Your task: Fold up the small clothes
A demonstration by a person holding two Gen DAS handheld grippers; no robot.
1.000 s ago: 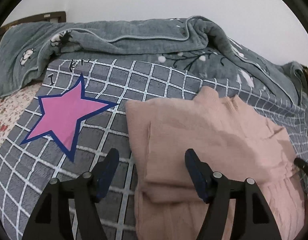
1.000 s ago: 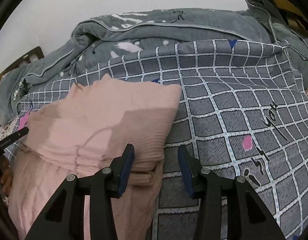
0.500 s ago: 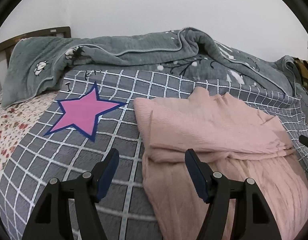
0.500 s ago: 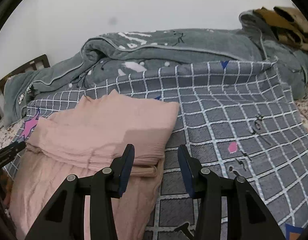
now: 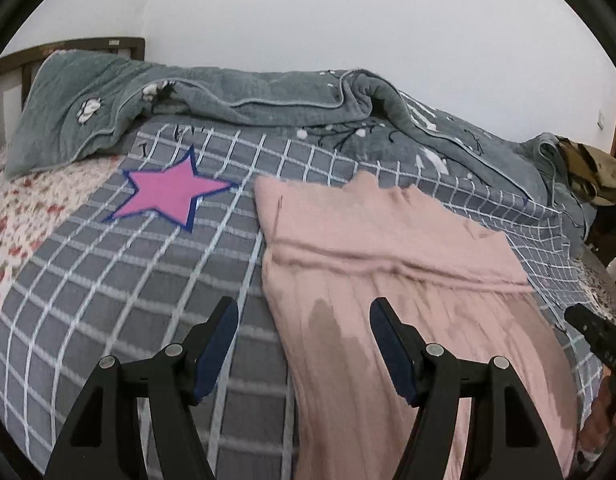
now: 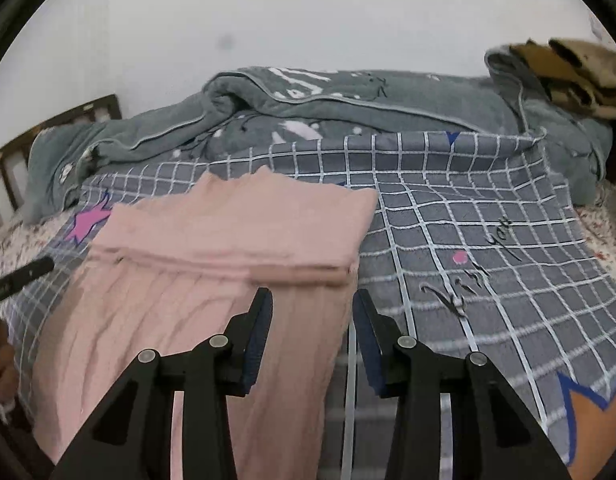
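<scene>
Two wrist views, angled down; shared pink garment (image 5: 387, 264) on bed

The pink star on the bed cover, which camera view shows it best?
The left wrist view. There the pink star lies whole and large on the checked cover, left of the pink garment. The right wrist view shows it small at the far left, partly hidden behind the garment.

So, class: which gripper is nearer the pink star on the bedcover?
Left. The left gripper hovers just below-right of the pink star; the right gripper sits beyond the pink garment.
</scene>
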